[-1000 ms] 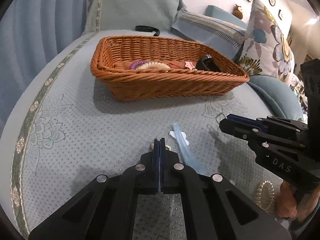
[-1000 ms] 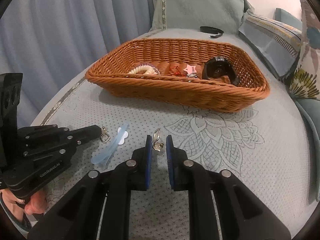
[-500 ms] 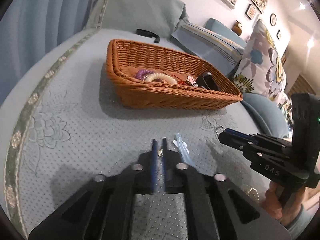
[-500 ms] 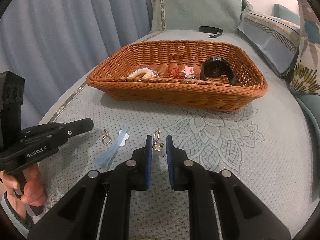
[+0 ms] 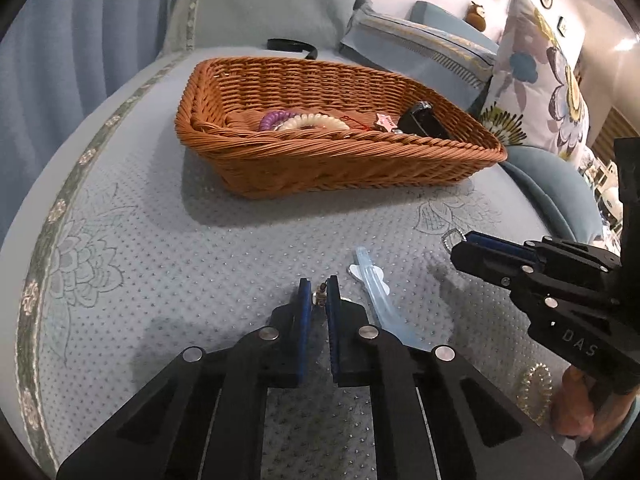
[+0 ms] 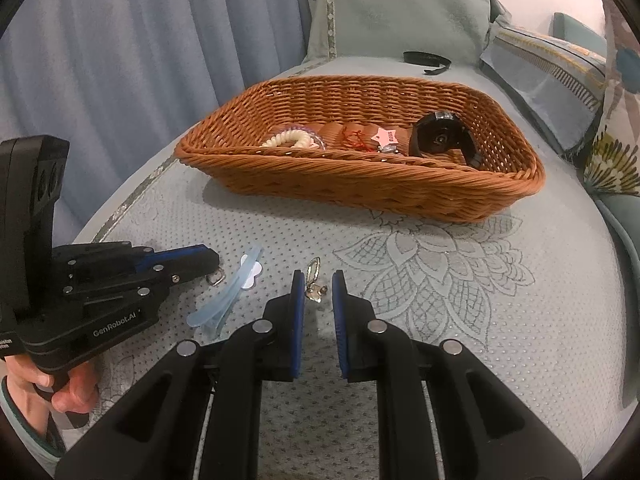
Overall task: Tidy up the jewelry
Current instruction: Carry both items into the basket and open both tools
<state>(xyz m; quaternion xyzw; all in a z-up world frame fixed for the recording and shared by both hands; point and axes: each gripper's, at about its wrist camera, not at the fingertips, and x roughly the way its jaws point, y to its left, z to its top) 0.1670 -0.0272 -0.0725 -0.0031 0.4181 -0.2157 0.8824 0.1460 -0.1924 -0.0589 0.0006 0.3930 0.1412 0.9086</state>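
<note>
A brown wicker basket (image 5: 320, 168) (image 6: 360, 188) stands on the blue bed cover. It holds purple and cream coil hair ties (image 5: 296, 120), a pink star charm (image 6: 385, 136) and a black watch (image 6: 440, 140). My left gripper (image 5: 319, 292) is open, its fingertips on either side of a small metal earring (image 5: 320, 295) that lies on the cover. My right gripper (image 6: 318, 280) is open around a gold earring (image 6: 313, 282) on the cover. A pale blue hair clip (image 5: 378, 296) (image 6: 232, 292) lies between the two grippers.
A gold coil hair tie (image 5: 534, 390) lies near the right hand. A black band (image 6: 426, 58) lies beyond the basket. Pillows (image 5: 536, 64) stand to the right, a blue curtain (image 6: 120, 60) hangs to the left.
My left gripper has opened from shut and now has the small earring between its fingertips. My right gripper has opened a little wider around the gold earring.
</note>
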